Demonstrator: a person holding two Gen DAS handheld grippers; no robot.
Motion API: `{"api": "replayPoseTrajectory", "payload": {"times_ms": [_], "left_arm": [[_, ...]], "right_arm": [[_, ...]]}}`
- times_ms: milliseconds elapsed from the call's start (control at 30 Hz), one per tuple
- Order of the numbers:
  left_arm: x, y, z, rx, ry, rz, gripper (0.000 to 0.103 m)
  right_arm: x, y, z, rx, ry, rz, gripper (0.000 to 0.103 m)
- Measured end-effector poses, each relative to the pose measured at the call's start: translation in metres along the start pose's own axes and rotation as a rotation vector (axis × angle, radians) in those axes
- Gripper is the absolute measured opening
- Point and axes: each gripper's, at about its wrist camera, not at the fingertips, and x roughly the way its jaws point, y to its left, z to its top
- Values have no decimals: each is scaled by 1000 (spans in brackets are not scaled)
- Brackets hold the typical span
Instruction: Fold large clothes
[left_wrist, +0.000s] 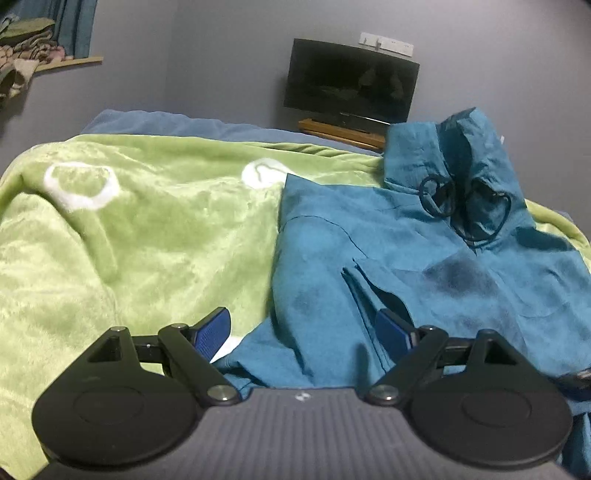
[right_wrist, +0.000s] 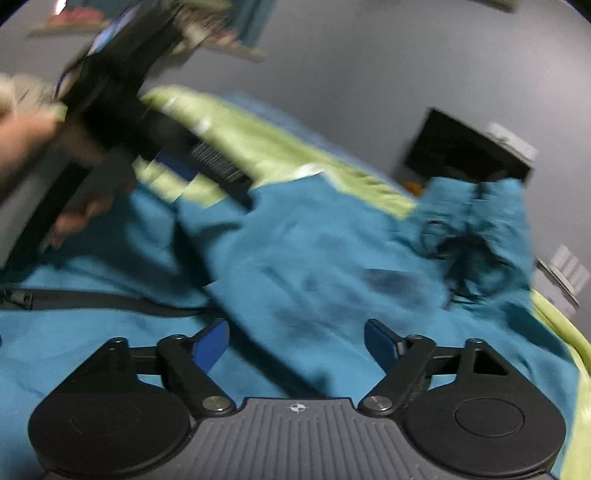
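A teal hooded sweatshirt (left_wrist: 424, 266) lies spread on a green blanket (left_wrist: 147, 229), its hood (left_wrist: 465, 166) with dark drawstrings at the far end. My left gripper (left_wrist: 306, 328) stands open just above the sweatshirt's near left edge, one blue pad over the blanket, the other over a fold of a sleeve; nothing is pinched. In the blurred right wrist view my right gripper (right_wrist: 295, 343) is open low over the sweatshirt (right_wrist: 314, 266), nothing between its pads. The left gripper (right_wrist: 207, 162), held by a hand (right_wrist: 33, 144), shows at the upper left there.
A dark television (left_wrist: 351, 85) stands on a wooden shelf (left_wrist: 343, 133) against the grey wall beyond the bed. A blue cover (left_wrist: 184, 123) lies under the blanket. Piled fabrics (left_wrist: 26, 48) rest on a ledge at the upper left. A black strap (right_wrist: 103, 299) crosses the near cloth.
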Motion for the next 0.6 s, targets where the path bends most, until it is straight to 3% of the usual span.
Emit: {"api": "replayPoseTrajectory", "payload": {"times_ms": [100,167,200,233,433,600], "left_arm": [[3,-3,-1,23,10,0,85],[3,-5,0,29,11,-3,85],[2,-4,0,27,10,-6,85],[2,-3,0,23,8,-9,85],[3,2,1,-15,12,-7,85],[2,0,0,-7,9,0,85]], "right_arm": [[20,12,-1,-39,42,-24,72],[25,14,-6,-39,62,-31,56],[26,11,-8,-27,67,-33,21],[22,5,-9,13,53,-20,6],[-27,-36,-24,328,-157,-50,2],[-66,-87,-55,588,-265,-177,2]]}}
